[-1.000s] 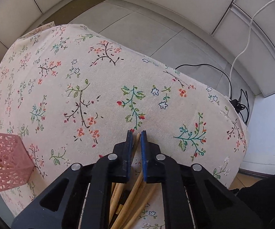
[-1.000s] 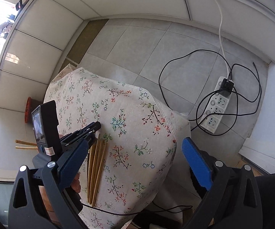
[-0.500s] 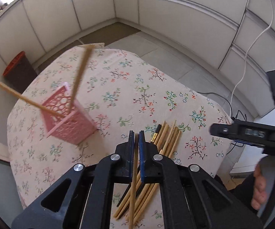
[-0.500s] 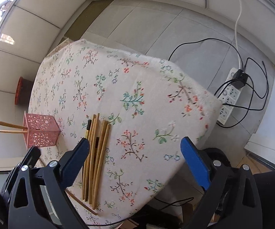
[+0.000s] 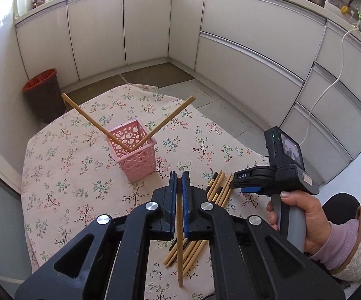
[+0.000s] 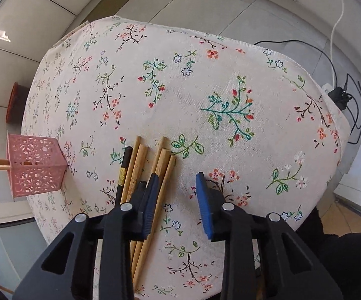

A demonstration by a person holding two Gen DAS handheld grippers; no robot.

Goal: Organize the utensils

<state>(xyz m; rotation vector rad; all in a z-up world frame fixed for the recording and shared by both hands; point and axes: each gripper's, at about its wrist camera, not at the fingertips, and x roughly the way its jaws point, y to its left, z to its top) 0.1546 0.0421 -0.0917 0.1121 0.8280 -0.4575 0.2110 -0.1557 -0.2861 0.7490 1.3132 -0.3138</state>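
Note:
My left gripper (image 5: 178, 175) is shut on a wooden chopstick (image 5: 179, 245) that hangs down behind the jaws, raised above the table. A pink perforated holder (image 5: 135, 152) stands ahead of it with two chopsticks (image 5: 166, 122) leaning out in a V. A pile of chopsticks (image 5: 220, 187) lies on the floral cloth to the right. My right gripper (image 6: 177, 177) is open, low over that pile (image 6: 140, 165); its left finger sits over the rightmost sticks. The holder (image 6: 35, 166) shows at the left of the right wrist view.
The floral tablecloth (image 6: 230, 87) covers a small table; its edge drops off close on the right. A power strip and cables (image 6: 340, 95) lie on the floor beyond. A red-rimmed bin (image 5: 44, 92) stands by the white cabinets.
My left gripper has lifted one chopstick off the pile and tilted up toward the holder. My right gripper has come down over the pile and its jaws have narrowed.

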